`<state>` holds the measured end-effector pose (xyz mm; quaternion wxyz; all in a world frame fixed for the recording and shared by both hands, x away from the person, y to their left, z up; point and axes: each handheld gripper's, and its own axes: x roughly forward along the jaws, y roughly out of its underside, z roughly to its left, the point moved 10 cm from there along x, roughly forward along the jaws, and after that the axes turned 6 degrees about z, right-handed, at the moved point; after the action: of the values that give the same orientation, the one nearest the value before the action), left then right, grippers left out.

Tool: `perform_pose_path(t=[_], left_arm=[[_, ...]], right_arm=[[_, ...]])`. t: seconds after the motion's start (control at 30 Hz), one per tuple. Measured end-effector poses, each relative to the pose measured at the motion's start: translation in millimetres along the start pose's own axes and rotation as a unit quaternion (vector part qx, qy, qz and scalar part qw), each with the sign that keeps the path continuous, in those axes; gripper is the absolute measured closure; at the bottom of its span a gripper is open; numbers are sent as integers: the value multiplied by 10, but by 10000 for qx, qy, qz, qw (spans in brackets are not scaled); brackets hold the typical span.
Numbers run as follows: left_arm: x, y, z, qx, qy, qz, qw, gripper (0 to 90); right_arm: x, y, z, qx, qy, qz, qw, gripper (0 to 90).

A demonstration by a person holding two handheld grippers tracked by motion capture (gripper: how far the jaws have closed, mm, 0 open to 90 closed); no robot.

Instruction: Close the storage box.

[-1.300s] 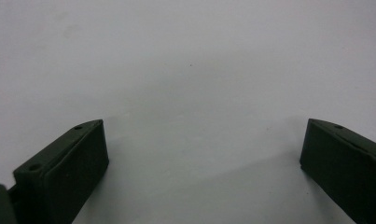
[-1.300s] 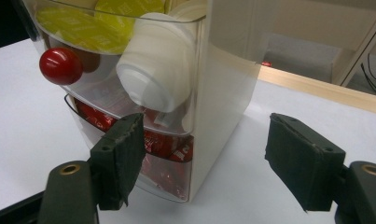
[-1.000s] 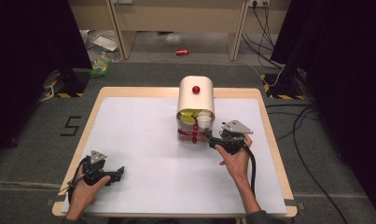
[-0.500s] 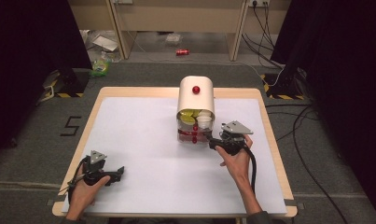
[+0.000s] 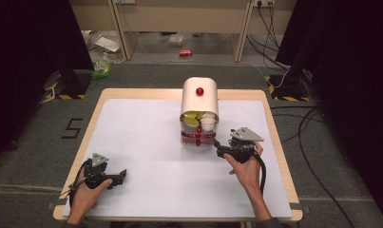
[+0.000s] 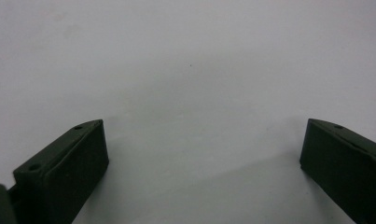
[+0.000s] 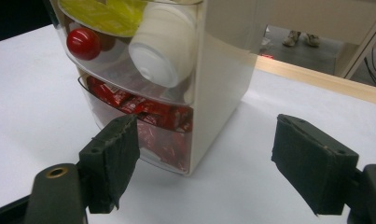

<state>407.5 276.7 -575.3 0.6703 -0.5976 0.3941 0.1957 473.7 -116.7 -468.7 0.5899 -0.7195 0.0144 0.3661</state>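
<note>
Right tongs (image 7: pixel 204 163) wider, beside drawers (image 7: pixel 143 93).

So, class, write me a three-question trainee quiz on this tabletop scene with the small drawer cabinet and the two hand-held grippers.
1. True or false: the right gripper grips the small cream cabinet with clear plastic drawers.
2. What colour are the packets in the lower clear drawer?
3. Which is nearer the cabinet: A, the left gripper, or B, the right gripper?

Key: 1 false, its jaws stand open beside it. 2 red. 3 B.
</note>
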Motion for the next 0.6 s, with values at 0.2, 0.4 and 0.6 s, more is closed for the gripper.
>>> perform_pose_path(t=[0.2,0.4,0.6], left_arm=[[0,0,0,1,0,1,10000,0],[0,0,0,3,0,2,10000,0],[0,0,0,2,-2,0,10000,0]], right_arm=[[-24,55,-3,6,-19,71,10000,213],[-78,87,32,-52,-83,90,9999,212],[-156,130,23,-11,-84,56,9999,207]])
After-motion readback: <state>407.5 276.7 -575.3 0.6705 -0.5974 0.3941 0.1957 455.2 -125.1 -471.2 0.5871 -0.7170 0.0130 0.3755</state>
